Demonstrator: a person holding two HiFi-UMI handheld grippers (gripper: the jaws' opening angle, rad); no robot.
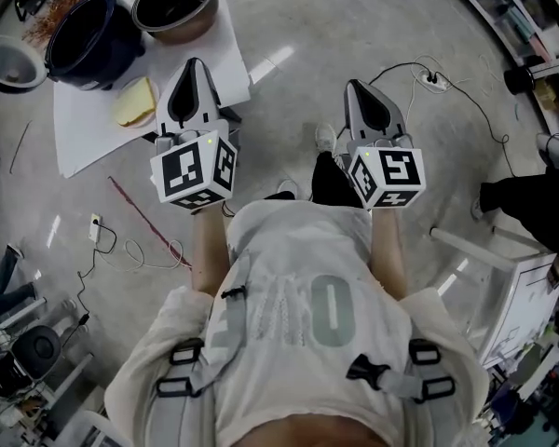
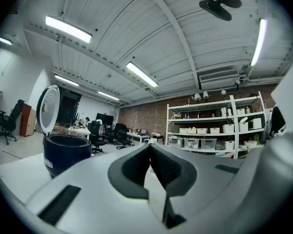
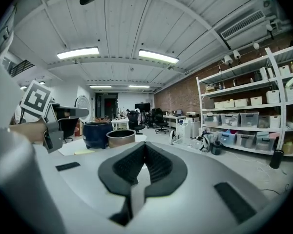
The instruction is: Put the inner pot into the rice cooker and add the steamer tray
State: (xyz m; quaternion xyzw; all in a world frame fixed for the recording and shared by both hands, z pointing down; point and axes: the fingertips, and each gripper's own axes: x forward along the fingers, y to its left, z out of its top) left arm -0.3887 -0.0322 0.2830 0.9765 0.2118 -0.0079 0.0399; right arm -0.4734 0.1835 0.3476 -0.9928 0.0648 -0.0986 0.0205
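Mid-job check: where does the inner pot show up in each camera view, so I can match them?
Head view: inner pot at the top, left of centre, on the white sheet, right of the rice cooker.
Left gripper view: not in it.
Right gripper view: inner pot left of centre, just right of the rice cooker.
Shared landmark: the dark blue rice cooker, also at left in the left gripper view.

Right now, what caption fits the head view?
Left gripper and right gripper, shut and empty, short of rice cooker and inner pot.
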